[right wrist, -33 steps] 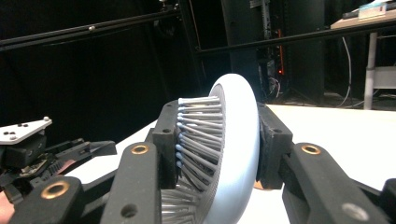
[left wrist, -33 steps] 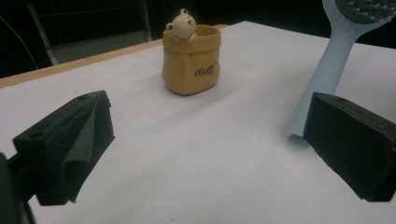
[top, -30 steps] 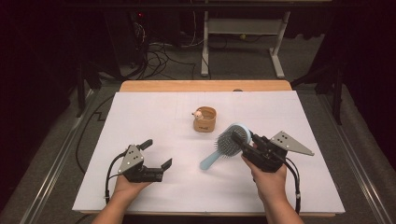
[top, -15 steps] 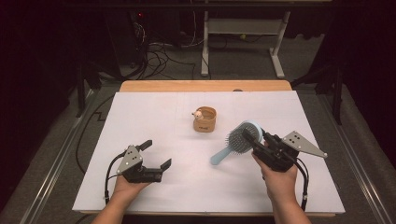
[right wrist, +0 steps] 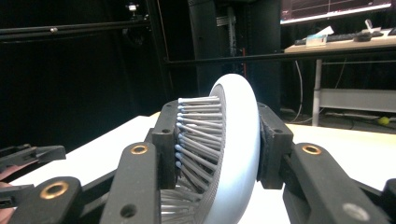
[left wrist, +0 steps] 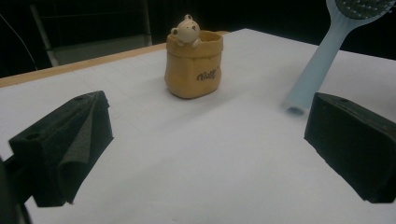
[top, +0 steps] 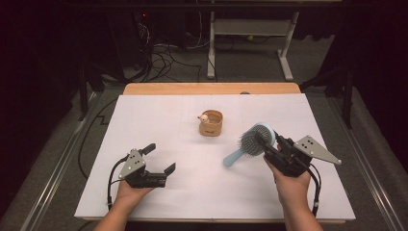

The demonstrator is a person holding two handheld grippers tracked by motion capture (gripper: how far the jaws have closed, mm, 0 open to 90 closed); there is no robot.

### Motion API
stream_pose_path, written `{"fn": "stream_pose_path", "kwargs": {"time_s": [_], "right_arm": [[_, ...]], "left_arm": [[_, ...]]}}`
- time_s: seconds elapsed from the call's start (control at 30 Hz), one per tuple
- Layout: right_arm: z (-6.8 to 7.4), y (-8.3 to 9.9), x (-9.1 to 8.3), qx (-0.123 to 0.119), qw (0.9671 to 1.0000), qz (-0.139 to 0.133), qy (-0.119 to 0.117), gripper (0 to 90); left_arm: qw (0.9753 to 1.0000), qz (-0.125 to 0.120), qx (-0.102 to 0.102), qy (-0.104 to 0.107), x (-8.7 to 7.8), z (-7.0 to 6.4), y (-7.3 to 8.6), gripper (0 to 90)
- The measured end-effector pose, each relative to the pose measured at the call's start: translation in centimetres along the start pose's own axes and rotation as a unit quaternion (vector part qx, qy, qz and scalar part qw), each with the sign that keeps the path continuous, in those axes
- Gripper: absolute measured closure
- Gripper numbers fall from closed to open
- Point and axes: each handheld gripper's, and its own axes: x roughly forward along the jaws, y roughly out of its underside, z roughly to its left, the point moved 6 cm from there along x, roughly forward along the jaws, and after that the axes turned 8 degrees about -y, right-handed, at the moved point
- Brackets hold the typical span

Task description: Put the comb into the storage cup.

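Blue hairbrush between clamped jaws

A lab or recording room, dimly lit, black all around. White sheet over a wooden tabletop, set on grey carpet. Tangled cables on the floor behind, beside the white metal legs of another desk. Black frame bars and rack posts in the right gripper view, a lit monitor high in the corner, a keyboard and small items on a far desk. No household furniture, just test-bench fittings and wiring.
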Motion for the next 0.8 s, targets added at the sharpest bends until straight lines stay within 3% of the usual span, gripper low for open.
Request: {"fn": "stream_pose_path", "kwargs": {"time_s": [0.03,0.4,0.8], "right_arm": [[-0.04,-0.03,-0.06,0.0,1.0,0.0,0.001,60.9],[-0.59,-0.58,-0.71,-0.015,0.9997,-0.011,0.015,61.0],[-0.54,-0.62,-0.1,-0.027,0.9994,-0.008,0.018,60.9]], "left_arm": [[1.0,0.0,0.007,0.003,0.0,0.01,0.05,1.8],[1.0,0.0,0.005,0.0,-0.06,-0.06,0.16,1.1],[0.9999,0.002,0.01,0.003,-0.2,-0.05,0.36,0.6]]}}
